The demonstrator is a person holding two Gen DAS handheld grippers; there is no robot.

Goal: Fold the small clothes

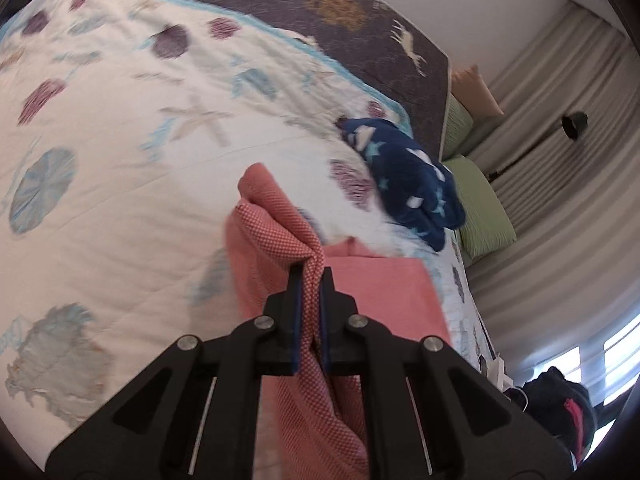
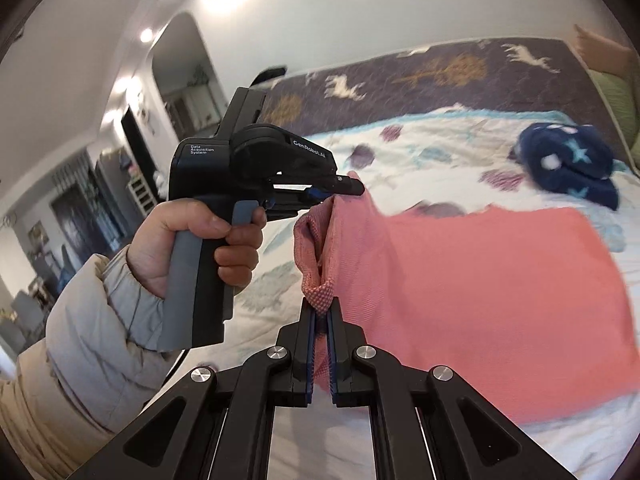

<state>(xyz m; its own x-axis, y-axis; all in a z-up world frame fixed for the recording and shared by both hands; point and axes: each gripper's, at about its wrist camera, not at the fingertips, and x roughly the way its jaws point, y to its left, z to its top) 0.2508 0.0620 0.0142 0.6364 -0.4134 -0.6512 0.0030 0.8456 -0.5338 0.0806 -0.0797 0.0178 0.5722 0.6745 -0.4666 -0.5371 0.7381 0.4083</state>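
- Closest to the right wrist camera, the right gripper (image 2: 320, 306) pinches a bunched fold of a pink knit garment (image 2: 480, 292), jaws pressed together on the cloth.
- Left gripper (image 1: 311, 276) likewise clamps a raised fold of the same pink garment (image 1: 276, 236).
- From the right wrist view, a hand (image 2: 192, 240) in a cream puffy sleeve (image 2: 96, 320) grips the left gripper's handle.
- Beyond both grips, the garment drapes down onto a white quilt (image 1: 120, 128) printed with sea creatures.
- Farther back on the quilt, apart from the garment, lies a crumpled navy star-print fleece (image 1: 412, 176).
- Behind the quilt is a dark blanket (image 2: 420, 80) with deer.
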